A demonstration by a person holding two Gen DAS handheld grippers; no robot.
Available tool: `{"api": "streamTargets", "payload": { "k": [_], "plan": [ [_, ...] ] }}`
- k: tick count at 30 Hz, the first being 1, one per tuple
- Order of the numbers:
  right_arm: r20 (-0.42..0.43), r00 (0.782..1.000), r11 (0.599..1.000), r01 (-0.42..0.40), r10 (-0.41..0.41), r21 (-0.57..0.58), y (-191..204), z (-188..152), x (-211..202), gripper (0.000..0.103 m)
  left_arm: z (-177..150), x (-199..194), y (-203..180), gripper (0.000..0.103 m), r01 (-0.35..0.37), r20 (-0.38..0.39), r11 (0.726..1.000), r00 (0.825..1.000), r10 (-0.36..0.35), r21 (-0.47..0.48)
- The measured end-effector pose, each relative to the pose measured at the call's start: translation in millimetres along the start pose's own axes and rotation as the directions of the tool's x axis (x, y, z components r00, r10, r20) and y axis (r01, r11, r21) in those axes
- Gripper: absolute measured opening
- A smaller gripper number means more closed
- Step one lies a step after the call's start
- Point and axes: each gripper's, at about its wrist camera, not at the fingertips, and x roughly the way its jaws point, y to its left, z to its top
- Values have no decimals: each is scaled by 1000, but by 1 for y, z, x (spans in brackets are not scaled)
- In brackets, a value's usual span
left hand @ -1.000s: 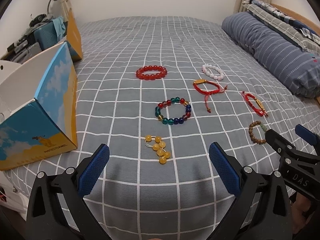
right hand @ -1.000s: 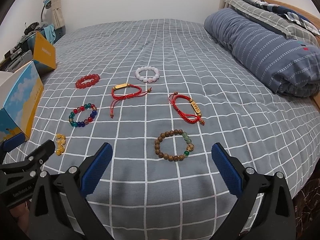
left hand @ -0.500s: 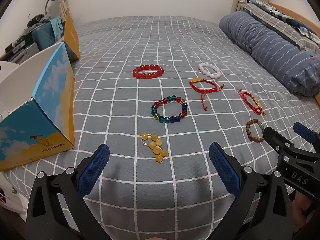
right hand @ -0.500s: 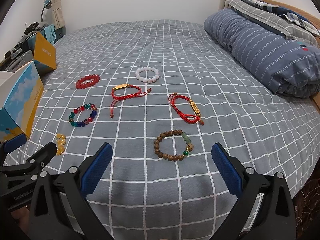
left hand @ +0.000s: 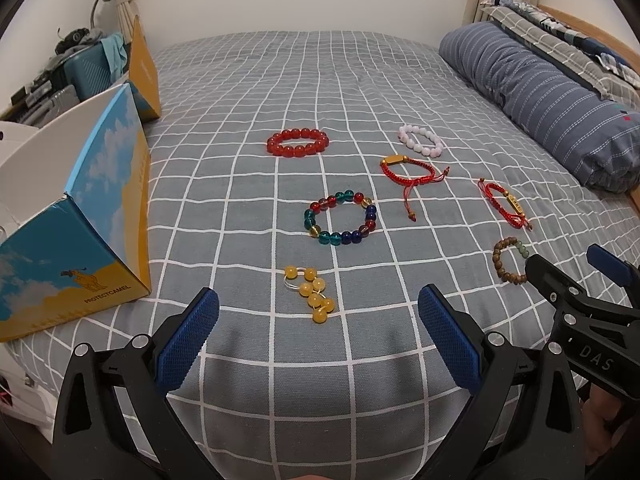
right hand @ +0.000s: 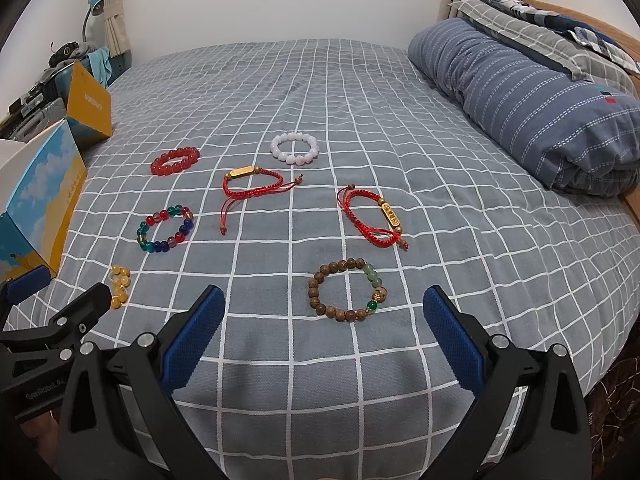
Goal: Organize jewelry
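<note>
Several bracelets lie on a grey checked bedspread. Nearest my open left gripper is a yellow bead bracelet, lying just ahead of its fingertips. Beyond that are a multicolour bead bracelet, a red bead bracelet, a white bead bracelet and two red cord bracelets. In the right wrist view a brown wooden bead bracelet lies just ahead of my open right gripper. Neither gripper holds anything.
An open blue-and-yellow cardboard box stands at the bed's left edge. A rolled striped duvet and pillows lie along the right. Luggage and clutter stand beyond the box. The bed's front edge is close below both grippers.
Both views have shifted only slightly; the left wrist camera drew back a little and turned, so the bracelets sit a bit higher. Nothing was picked up or moved.
</note>
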Motion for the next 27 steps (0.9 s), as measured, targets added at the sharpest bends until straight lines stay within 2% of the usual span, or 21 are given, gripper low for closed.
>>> {"api": "streamTargets", "payload": {
  "k": [21,27],
  "plan": [
    [6,1000,1000,1,-1,-10,2,1,-4,95,3,0,4,97,-8,2,1000,1000,8,-1],
    [24,1000,1000,-19,19,-19,5,32,-13,95,32,-7,5,97,-44,28,999,999,44,3]
  ]
}}
